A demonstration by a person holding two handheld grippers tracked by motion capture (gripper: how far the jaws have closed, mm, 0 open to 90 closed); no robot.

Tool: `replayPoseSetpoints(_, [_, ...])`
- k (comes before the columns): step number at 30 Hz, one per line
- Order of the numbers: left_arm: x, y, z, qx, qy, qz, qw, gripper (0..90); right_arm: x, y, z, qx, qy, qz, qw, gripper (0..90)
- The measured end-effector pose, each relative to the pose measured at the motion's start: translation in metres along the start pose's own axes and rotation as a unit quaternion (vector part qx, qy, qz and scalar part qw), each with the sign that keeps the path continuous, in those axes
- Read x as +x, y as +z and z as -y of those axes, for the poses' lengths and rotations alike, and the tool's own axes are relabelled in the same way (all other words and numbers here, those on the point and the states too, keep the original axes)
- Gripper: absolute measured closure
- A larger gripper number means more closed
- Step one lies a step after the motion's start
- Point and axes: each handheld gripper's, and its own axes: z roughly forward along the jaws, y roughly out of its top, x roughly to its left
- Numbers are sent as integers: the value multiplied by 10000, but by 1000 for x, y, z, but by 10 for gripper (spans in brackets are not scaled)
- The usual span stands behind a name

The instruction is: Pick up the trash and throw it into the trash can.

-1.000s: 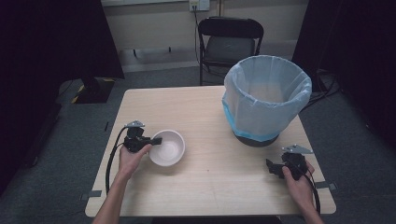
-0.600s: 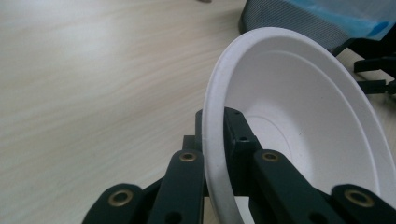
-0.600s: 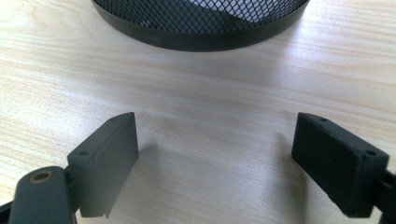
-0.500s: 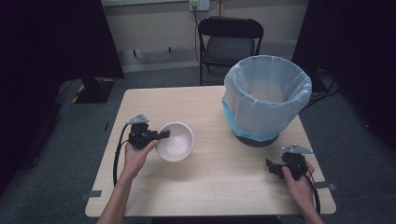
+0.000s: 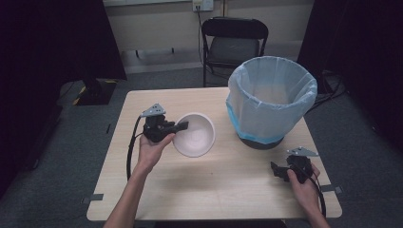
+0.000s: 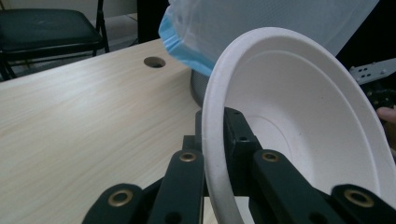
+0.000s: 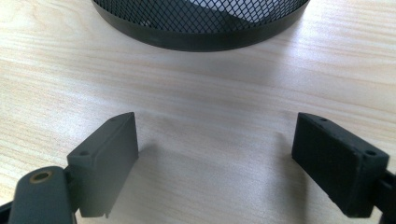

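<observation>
A white paper bowl (image 5: 195,134) is lifted and tilted at the table's left middle, its hollow facing up and toward the bin. My left gripper (image 5: 179,126) is shut on the bowl's (image 6: 299,116) near rim, one jaw inside and one outside. A bin (image 5: 270,97) lined with a pale blue bag stands at the back right; its bag (image 6: 261,23) rises just beyond the bowl. My right gripper (image 5: 277,171) rests low at the front right, open, with bare table between its jaws (image 7: 215,144). The bin's black mesh base (image 7: 201,23) lies just ahead of it.
The wooden table (image 5: 214,190) has a round cable hole (image 6: 154,62) near its far edge. A black folding chair (image 5: 234,42) stands behind the table. Tape marks sit at the table's front corners.
My left gripper has carried the bowl up and to the right, toward the bin, tilting it more. The right gripper has stayed put.
</observation>
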Motion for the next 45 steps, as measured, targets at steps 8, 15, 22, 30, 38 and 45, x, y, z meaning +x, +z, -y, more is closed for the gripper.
replayPoseSetpoints(8, [-8, 6, -31, -320, 4, 78, 9995, 861, 0, 0, 0, 0, -4, 1, 10000, 137])
replayPoseSetpoints(15, [-14, 9, -56, -571, -47, 97, 9983, 862, 0, 0, 0, -1, -4, 1, 10000, 138])
replayPoseSetpoints(22, [-22, 12, -81, -692, 112, 86, 9975, 862, 0, 0, 0, 1, -1, 1, 10000, 137])
replayPoseSetpoints(30, [-30, 22, -102, -788, 157, 206, 9966, 861, 0, 0, 0, 1, -1, 1, 10000, 138])
replayPoseSetpoints(38, [-34, 39, -130, -887, 154, 360, 9953, 861, 0, 0, 0, 0, -6, 1, 10000, 137])
replayPoseSetpoints(45, [-31, 57, -144, -843, 109, 386, 9956, 861, 0, 0, 0, 0, -4, 1, 10000, 138])
